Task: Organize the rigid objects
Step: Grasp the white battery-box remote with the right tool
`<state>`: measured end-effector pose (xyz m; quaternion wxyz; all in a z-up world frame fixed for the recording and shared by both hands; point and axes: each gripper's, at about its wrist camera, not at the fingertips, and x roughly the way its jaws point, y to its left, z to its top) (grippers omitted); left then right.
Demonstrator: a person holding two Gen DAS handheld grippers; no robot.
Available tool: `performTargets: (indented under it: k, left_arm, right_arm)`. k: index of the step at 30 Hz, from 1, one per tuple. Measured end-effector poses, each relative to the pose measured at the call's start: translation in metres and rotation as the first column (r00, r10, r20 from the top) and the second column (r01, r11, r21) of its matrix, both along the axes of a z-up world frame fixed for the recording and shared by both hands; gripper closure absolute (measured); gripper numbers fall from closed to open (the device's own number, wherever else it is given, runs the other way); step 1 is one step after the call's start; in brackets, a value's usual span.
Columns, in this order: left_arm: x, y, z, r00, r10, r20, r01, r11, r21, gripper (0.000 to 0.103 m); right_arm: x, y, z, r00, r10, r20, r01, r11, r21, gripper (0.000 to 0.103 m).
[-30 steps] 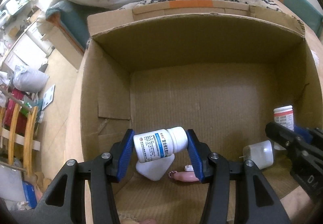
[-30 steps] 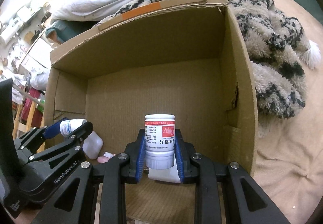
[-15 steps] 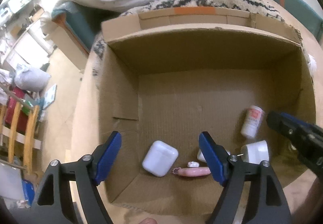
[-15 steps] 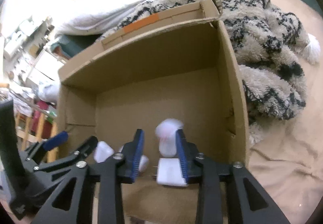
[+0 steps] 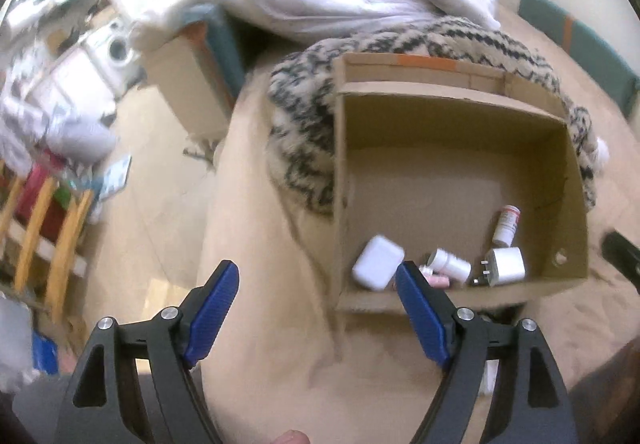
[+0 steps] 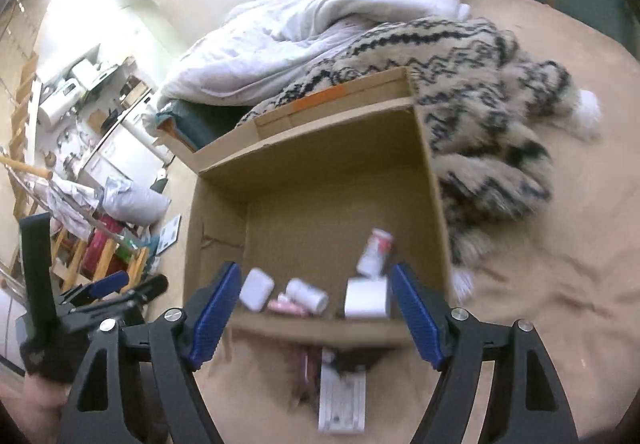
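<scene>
Gaping wide and empty, jaws just opened: left gripper (image 5: 316,310); right gripper (image 6: 316,310); 2 bottles boxed

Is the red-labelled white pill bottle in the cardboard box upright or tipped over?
Tipped: red-labelled white pill bottle lies on its side on the cardboard box floor.

Tan bed (image 5: 280,344) carries cardboard box (image 5: 576,204), blanket (image 6: 500,116).

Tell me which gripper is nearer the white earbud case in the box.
Left. The left gripper has its right finger just beside the white earbud case; the right gripper is centred further along, towards the white charger.
</scene>
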<state>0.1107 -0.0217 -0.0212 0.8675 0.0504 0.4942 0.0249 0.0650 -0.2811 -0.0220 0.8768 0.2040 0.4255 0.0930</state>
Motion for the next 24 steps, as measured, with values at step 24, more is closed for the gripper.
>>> performTargets:
  k: [24]
  left_arm:
    - [-0.013, 0.042, -0.049, 0.985, 0.007, -0.175, -0.044, 0.976, -0.213, 0.021]
  right_arm:
    - [-0.015, 0.017, -0.038, 0.963, -0.022, -0.268, 0.023, 1.0, 0.001, 0.015]
